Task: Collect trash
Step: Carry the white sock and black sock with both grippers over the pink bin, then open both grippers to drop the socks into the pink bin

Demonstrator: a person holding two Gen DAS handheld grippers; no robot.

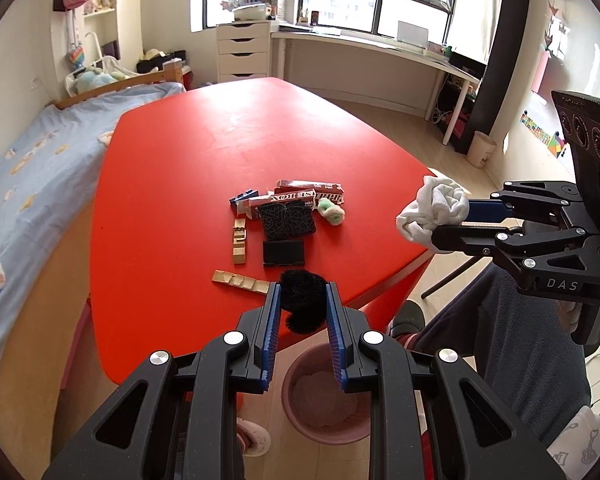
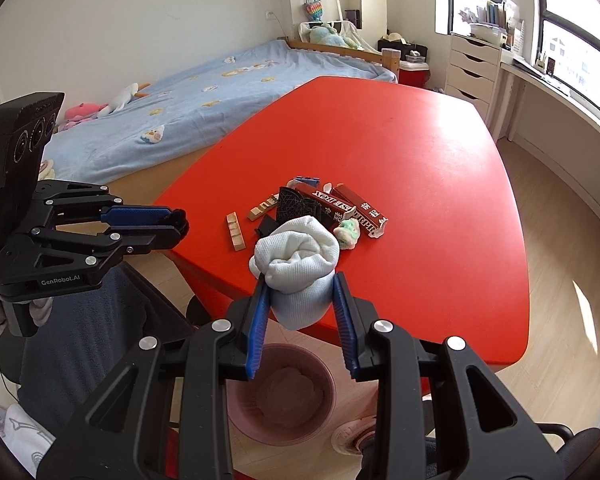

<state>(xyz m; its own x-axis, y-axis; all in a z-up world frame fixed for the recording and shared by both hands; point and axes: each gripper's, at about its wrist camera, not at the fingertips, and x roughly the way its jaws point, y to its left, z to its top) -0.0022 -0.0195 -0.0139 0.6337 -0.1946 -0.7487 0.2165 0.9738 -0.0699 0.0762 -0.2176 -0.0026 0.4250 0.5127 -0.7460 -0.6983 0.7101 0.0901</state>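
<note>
My left gripper (image 1: 302,294) is shut on a black fuzzy ball (image 1: 302,300), held over the near edge of the red table (image 1: 236,140). My right gripper (image 2: 300,282) is shut on a rolled white sock (image 2: 296,258); in the left wrist view it appears at the right with the sock (image 1: 432,210). A pink waste bin (image 1: 328,392) with something crumpled inside stands on the floor just below both grippers, also the pink bin (image 2: 280,396). On the table lie red cartons (image 1: 300,196), a black patterned pouch (image 1: 286,220), a green-white wad (image 1: 332,210) and wooden pieces (image 1: 240,246).
A bed with a blue cover (image 1: 28,168) flanks the table's left side. A person's dark-trousered legs (image 1: 520,340) and slippered feet (image 1: 254,438) are beside the bin. A white drawer unit (image 1: 242,52), a desk under the window and a small beige bin (image 1: 481,148) stand farther back.
</note>
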